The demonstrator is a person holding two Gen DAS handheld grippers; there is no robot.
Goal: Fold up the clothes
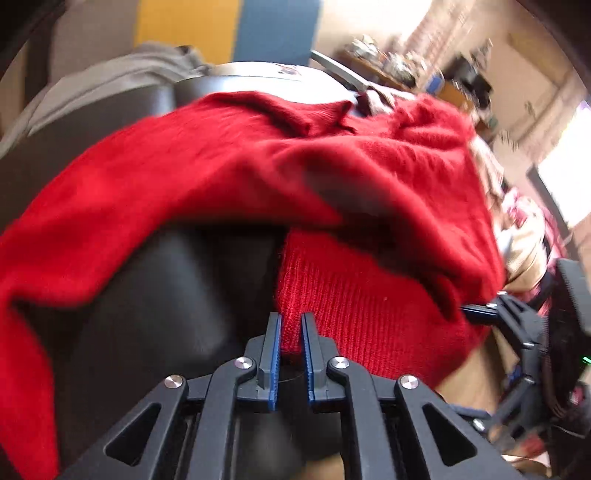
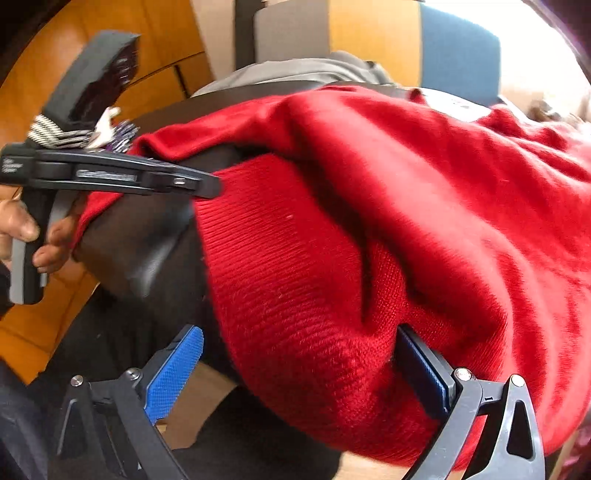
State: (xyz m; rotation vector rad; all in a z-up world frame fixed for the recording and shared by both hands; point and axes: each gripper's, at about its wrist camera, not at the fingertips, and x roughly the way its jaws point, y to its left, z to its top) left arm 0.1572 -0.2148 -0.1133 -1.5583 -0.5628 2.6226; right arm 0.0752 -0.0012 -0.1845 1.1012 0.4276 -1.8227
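Draped over a dark, smooth, rounded black seat or cushion (image 1: 162, 295): a large bright red knitted sweater (image 1: 258, 158), soft and fuzzy across the body, bunched into thick folds and ridges. Blurred in places. Along the near edge, a band of tighter ribbed knit (image 2: 295, 280), the hem, hanging down over the front of the black cushion, with vertical ribs plain to see. One long stretch of red cloth trailing down at the left side of the left wrist view. Behind the sweater, a pale grey garment (image 2: 303, 70) lying over the back of the black seat. Beyond that, yellow and blue panels (image 1: 229, 26) and warm wooden flooring (image 2: 155, 48).

Right gripper (image 2: 299, 365) spread fully wide, blue textured pads either side of the ribbed hem, the far pad just beside or touching the cloth, the near one clear of it; nothing clamped.

Left gripper (image 1: 291, 332) nearly closed, its blue pads pinching the lower corner of the ribbed hem between them. Same gripper seen from the side in the right wrist view (image 2: 210, 186), tip at the hem's edge, handle wrapped by a person's hand (image 2: 33, 236).
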